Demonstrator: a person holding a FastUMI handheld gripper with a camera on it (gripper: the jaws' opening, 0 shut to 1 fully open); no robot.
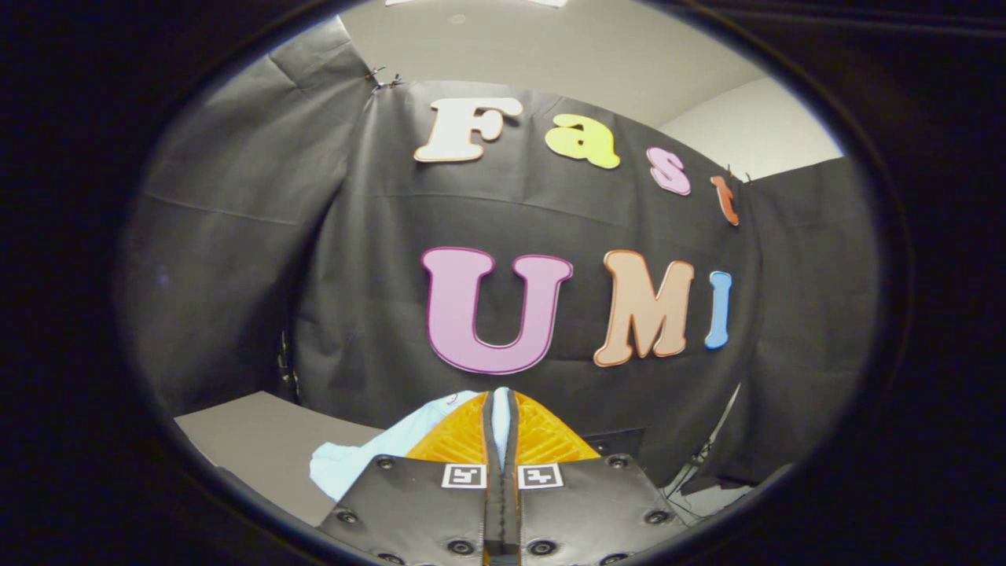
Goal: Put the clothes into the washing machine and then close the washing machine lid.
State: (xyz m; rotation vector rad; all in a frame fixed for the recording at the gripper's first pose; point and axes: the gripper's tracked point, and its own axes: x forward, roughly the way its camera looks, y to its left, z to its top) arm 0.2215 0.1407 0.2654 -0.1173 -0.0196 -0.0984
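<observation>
claw [501, 424]: orange ribbed fingers [460, 436] pinched on a light-blue soft cloth garment [354, 464], a strip showing between them | garment trails left and near from the fingertips, over the grey desk [251, 440] | washer location: cannot tell | judgement: carry phase, drop-off pending

Your non-task items: grey tabletop [259, 440]; black cloth booth wall [377, 314] behind it; pale room wall [754, 130] above; cables [695, 464] hanging beside the cloth.

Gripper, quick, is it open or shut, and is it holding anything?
Gripper: shut on the light blue cloth; a thin strip of it shows between the orange fingers, and the rest hangs beside them.
</observation>
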